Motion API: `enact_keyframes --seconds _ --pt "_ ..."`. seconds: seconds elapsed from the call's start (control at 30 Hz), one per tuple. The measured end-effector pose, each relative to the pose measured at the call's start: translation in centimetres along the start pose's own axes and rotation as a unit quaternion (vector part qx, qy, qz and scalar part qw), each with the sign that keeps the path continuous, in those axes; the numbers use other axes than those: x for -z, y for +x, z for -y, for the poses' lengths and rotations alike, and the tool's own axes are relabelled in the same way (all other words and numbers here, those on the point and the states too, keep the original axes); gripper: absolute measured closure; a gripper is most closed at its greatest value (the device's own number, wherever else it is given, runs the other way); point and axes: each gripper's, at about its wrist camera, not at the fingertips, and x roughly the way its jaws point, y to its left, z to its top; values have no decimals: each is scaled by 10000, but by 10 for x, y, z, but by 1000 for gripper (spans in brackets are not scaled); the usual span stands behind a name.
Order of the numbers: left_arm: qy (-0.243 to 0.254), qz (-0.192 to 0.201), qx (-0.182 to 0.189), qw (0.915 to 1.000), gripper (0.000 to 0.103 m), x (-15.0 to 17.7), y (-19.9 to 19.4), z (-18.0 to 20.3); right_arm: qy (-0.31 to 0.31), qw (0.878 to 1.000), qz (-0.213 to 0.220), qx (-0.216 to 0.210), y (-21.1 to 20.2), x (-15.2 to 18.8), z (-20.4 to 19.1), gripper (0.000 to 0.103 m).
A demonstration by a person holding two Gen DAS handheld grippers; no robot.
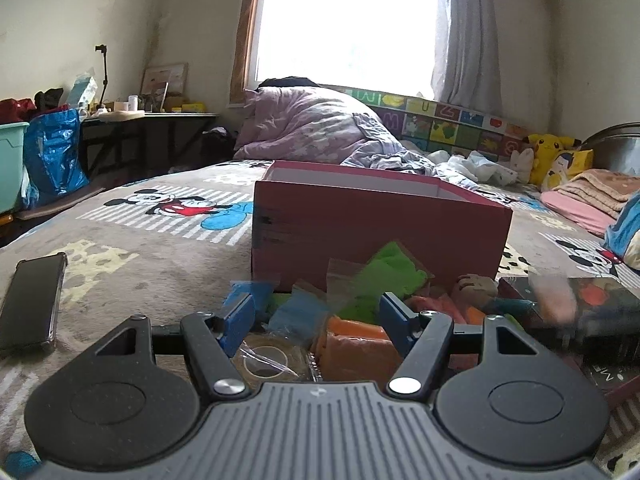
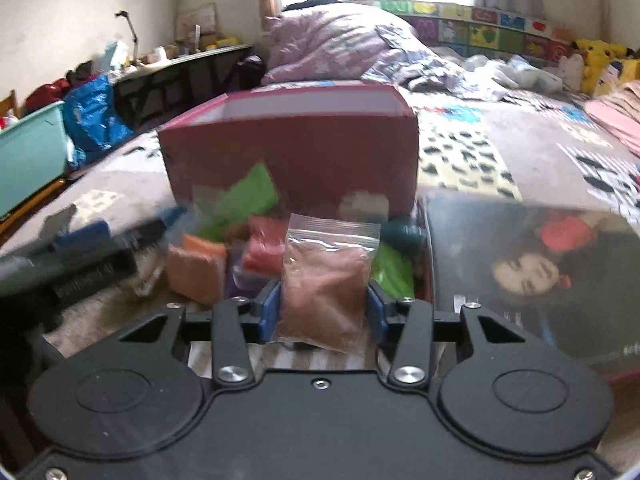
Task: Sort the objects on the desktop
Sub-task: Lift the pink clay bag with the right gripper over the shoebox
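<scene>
Crinkly clear bag [image 2: 325, 280] of brown powder fills right hand-held gripper [image 2: 323, 312]

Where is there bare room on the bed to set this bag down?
Free: the grey blanket between the phone and the red box, and the box's open top. Crowded: the clay bags piled against the box front, hemmed in on the right by the glossy picture board.

The box's [image 1: 380, 236] inside was hidden behind its near wall; the phone [image 1: 30, 300] was cut by the left edge; the green bag [image 2: 244, 196] was blurred.
</scene>
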Motion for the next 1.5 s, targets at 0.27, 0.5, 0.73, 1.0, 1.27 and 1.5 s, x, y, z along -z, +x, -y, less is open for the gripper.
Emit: enact_keyframes --seconds 0.27,0.5,0.73,1.0,1.27,1.5 --pt "130 17 127 9998 35 1 2 6 -132 9988 218 -408 -3 -57 7 59" --pt "251 26 154 9996 35 4 6 11 -308 9975 270 -576 8 -95 8 59" --pt "189 16 145 9997 35 5 10 9 -407 9969 145 -657 27 -122 11 59" --pt "195 -34 168 9997 35 7 16 10 -554 9963 -117 -649 59 -155 12 59" --pt "419 31 188 9989 35 9 17 19 -645 9950 -518 -563 101 -184 12 59" --pt "415 -19 230 9989 35 9 22 18 -602 9916 -1085 -367 150 -202 22 59"
